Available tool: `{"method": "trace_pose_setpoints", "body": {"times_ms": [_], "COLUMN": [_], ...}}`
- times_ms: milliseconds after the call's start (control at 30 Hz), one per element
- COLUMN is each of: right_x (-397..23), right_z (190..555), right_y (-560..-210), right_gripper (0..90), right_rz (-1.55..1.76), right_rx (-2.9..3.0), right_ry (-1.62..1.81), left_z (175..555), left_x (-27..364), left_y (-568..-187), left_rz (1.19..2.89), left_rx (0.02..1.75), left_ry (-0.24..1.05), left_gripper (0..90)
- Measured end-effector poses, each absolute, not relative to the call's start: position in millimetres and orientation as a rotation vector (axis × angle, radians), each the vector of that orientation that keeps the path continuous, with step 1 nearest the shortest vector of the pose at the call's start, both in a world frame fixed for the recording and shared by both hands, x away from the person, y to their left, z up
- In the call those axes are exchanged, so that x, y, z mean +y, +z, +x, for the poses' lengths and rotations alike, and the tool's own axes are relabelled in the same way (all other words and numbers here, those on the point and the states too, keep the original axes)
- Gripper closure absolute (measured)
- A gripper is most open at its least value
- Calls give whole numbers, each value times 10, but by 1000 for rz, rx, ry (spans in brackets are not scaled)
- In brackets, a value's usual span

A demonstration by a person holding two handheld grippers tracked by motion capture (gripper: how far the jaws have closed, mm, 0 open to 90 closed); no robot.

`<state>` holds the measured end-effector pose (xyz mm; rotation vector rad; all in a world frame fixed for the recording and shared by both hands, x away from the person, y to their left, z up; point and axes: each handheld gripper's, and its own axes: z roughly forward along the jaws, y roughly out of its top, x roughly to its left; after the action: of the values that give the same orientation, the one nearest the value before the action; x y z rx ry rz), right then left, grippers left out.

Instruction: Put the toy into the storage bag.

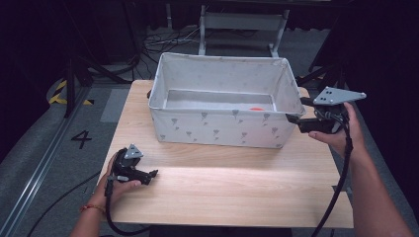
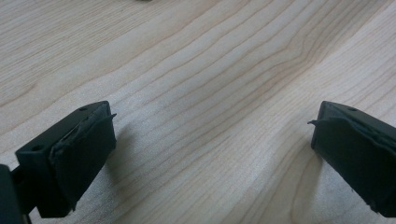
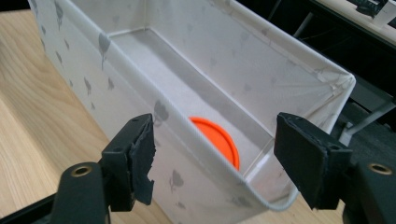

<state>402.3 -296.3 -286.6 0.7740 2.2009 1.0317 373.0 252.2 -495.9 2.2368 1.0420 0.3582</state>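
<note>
— What should be done with care here?

— The right gripper is held spread wide at the right end of the white box. It should be lifted over the rim and brought down slowly, so the soft wall is not bent.

— Where is the orange disc?

— It is seen flat on the box floor, just past the near wall. The left gripper is kept spread on the worktop, well apart.
</note>
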Motion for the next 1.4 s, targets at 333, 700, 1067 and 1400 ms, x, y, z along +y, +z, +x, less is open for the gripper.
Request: {"method": "trace_pose_setpoints", "body": {"times_ms": [333,700,1067,1400], "right_x": [-2993,-3128,-3215,-3241], "right_z": [3822,3654,3575,3536], "right_y": [-2977,-3137,-3392,-3796], "right_gripper": [268,244,253,227], "right_rz": [752,756,776,805], "right_rx": [2210,2203,2211,2263], "right_ry": [966,886,833,714], "left_z": [3730,3729,3728,3728], "left_x": [2522,2521,2520,2521], "left_y": [-4960,-4960,-4960,-4959], "left_rz": [2237,2236,2235,2238], "left_rx": [1042,1043,1044,1042], "left_ry": [358,359,356,357], "left_gripper": [2,2,2,2]}}
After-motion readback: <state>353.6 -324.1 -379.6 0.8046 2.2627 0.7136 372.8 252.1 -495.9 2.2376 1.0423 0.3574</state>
